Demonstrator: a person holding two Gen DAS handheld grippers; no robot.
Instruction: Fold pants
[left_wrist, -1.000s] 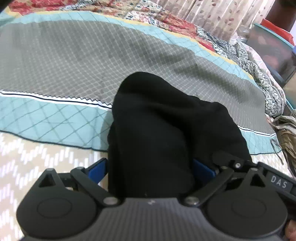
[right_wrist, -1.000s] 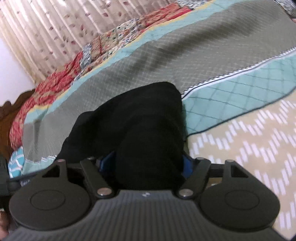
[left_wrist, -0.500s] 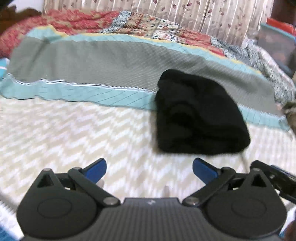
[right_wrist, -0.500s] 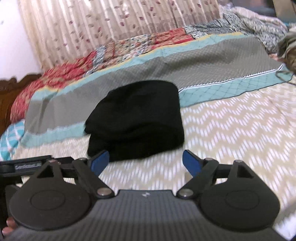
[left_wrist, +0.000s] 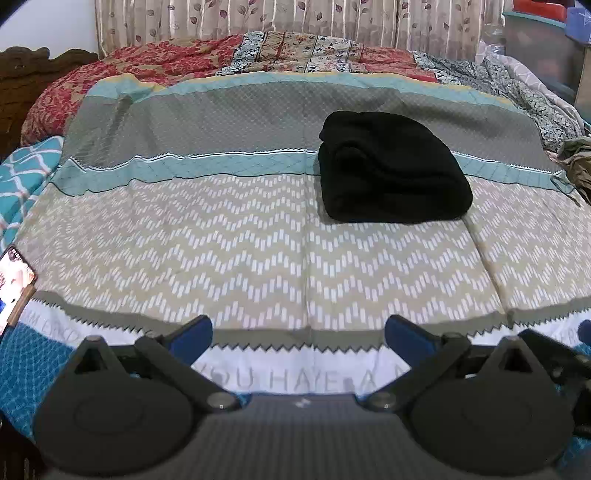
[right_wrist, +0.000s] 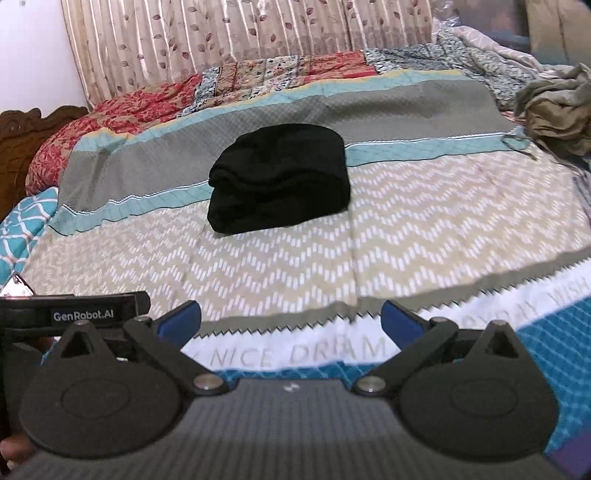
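Folded black pants (left_wrist: 391, 177) lie on the bedspread (left_wrist: 258, 258), seemingly untouched; both grippers' fingers (left_wrist: 192, 334) (right_wrist: 400, 321) spread, empty.

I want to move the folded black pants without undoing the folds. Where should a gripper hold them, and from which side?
Judging by their pose, take the black pants at the thick near edge, coming in low from the front. There the stacked layers face the cameras, so one pinch likely holds every fold together.

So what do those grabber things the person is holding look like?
Each gripper, left and right, has a ribbed grey body, two round black discs, black linkage arms with silver pins, and blue fingertips. A black bar in the right view reads GenRobot.AI.
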